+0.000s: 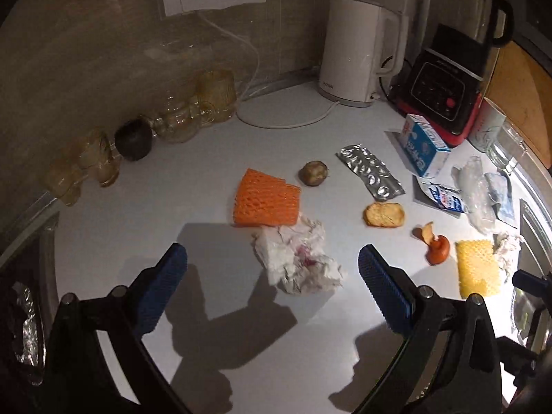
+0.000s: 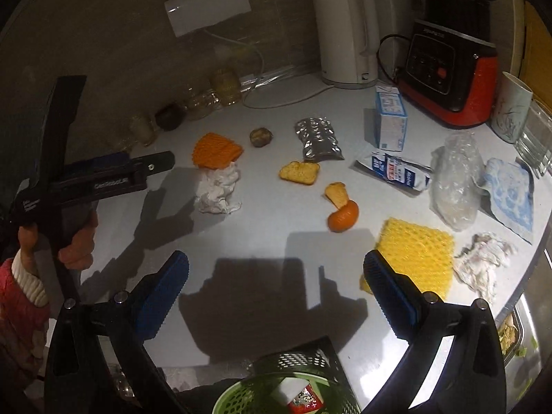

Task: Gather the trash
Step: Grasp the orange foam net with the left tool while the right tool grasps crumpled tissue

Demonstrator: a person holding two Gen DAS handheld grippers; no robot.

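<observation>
1. At the far left of the right wrist view, a hand [image 2: 77, 241] in a red and white sleeve [image 2: 20, 286] holds the left gripper [image 1: 272, 270] above the white counter [image 1: 138, 207]; its jaws stand wide and empty.
2. A row of glass jars [image 1: 179, 120] and a dark round thing [image 1: 134, 139] stand along the wall.
3. An orange foam net [image 1: 265, 200] lies on the counter, touching a crumpled tissue [image 1: 296, 262] stained pink, which lies just ahead of the left gripper and between its blue fingers [image 1: 162, 291].
4. Next come a small brown fruit [image 1: 313, 172], a silver pill sheet [image 1: 371, 172], a bread slice [image 1: 383, 214] and orange peel [image 1: 436, 245].
5. Behind these stand a white kettle [image 1: 355, 51] and a black and red appliance [image 1: 445, 93], with a blue and white carton [image 1: 426, 148] in front.
6. The right gripper [image 2: 276, 291] is also wide and empty, above bare counter; a green basket [image 2: 286, 390] holding some scraps sits below it at the counter's near edge.
7. To the right lie a yellow foam net [image 2: 417, 252], a torn wrapper [image 2: 393, 172], a clear plastic bag [image 2: 455, 179], a blue patterned packet [image 2: 510, 193] and another dirty tissue [image 2: 483, 258].
</observation>
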